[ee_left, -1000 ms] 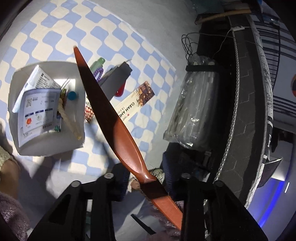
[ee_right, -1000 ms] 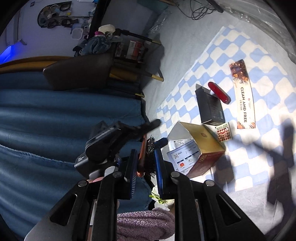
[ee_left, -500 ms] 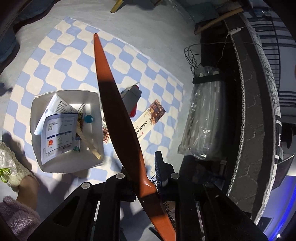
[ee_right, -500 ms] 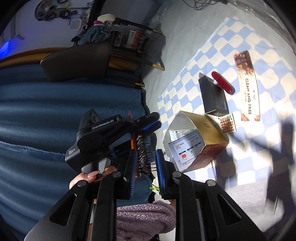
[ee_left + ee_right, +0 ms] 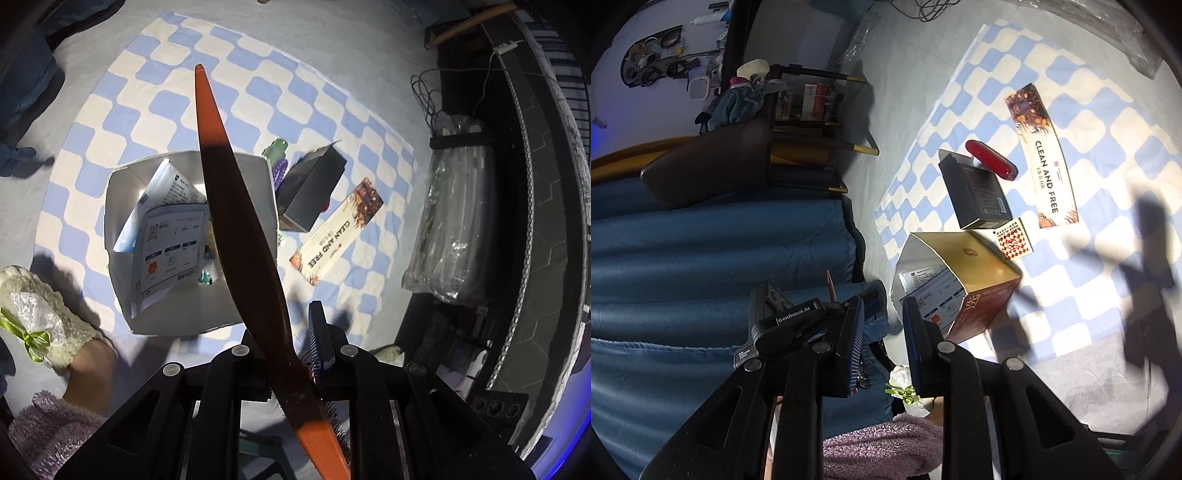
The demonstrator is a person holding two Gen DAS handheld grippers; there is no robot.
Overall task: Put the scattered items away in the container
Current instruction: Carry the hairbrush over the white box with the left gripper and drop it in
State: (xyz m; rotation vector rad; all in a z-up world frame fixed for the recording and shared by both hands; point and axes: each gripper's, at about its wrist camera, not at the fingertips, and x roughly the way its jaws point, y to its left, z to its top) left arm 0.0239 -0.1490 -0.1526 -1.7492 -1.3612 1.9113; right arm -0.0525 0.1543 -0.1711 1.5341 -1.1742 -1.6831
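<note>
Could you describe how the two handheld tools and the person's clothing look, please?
Both tools are matte black plastic with angular, triangular-cutout frames and round silver screw heads. The left tool and the right tool have dark blue ribbed pads on the fingers' inner faces. In the right wrist view, the left tool's body bears white "GenRobot.AI" lettering. The person wears fuzzy lilac clothing. No cables are visible.

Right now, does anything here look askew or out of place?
Yes. The left gripper holds the brush near its bristled head, so the long handle sticks out over the box. The black carton lies on the rug with one end flap open. The right gripper is open and holds nothing.
</note>
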